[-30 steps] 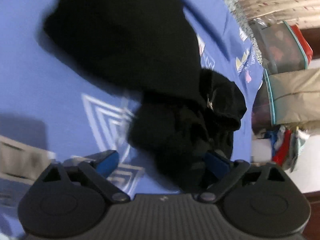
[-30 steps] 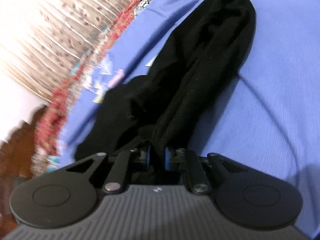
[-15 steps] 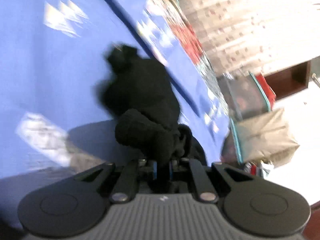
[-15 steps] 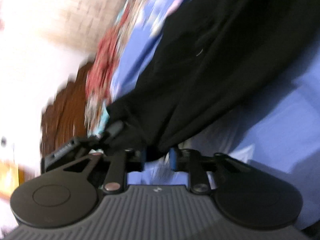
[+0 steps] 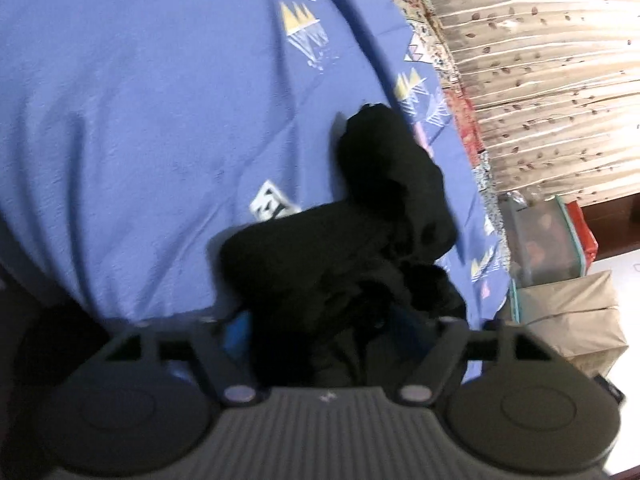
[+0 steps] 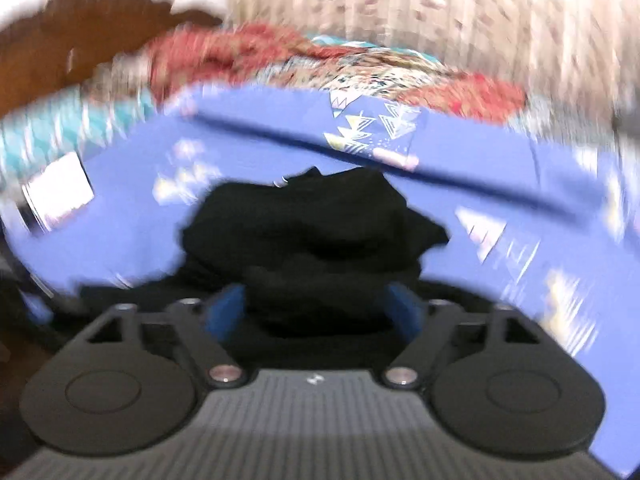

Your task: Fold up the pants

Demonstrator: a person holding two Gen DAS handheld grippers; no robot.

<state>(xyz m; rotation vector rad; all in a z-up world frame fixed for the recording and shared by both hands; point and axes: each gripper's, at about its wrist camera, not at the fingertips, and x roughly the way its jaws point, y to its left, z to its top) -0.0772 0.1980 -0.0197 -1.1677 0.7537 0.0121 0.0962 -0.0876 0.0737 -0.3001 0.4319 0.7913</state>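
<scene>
Black pants (image 5: 360,240) lie bunched in a dark heap on a blue bedsheet (image 5: 140,120) printed with small pale triangles; the heap sits near the sheet's far edge, beside a strip of red patterned cloth (image 6: 280,52) and a beige leaf-print curtain (image 5: 540,80). The left gripper (image 5: 320,328) has just been opening; its blue pads stand wide apart with folds of the pants lying between them, not pinched. The right gripper (image 6: 314,308) has also just been opening; its blue pads stand apart on either side of the heap's near end, with fabric between them but not squeezed. The right view is blurred. A clear storage box (image 5: 544,236) sits by the bed, right of the pants.
</scene>
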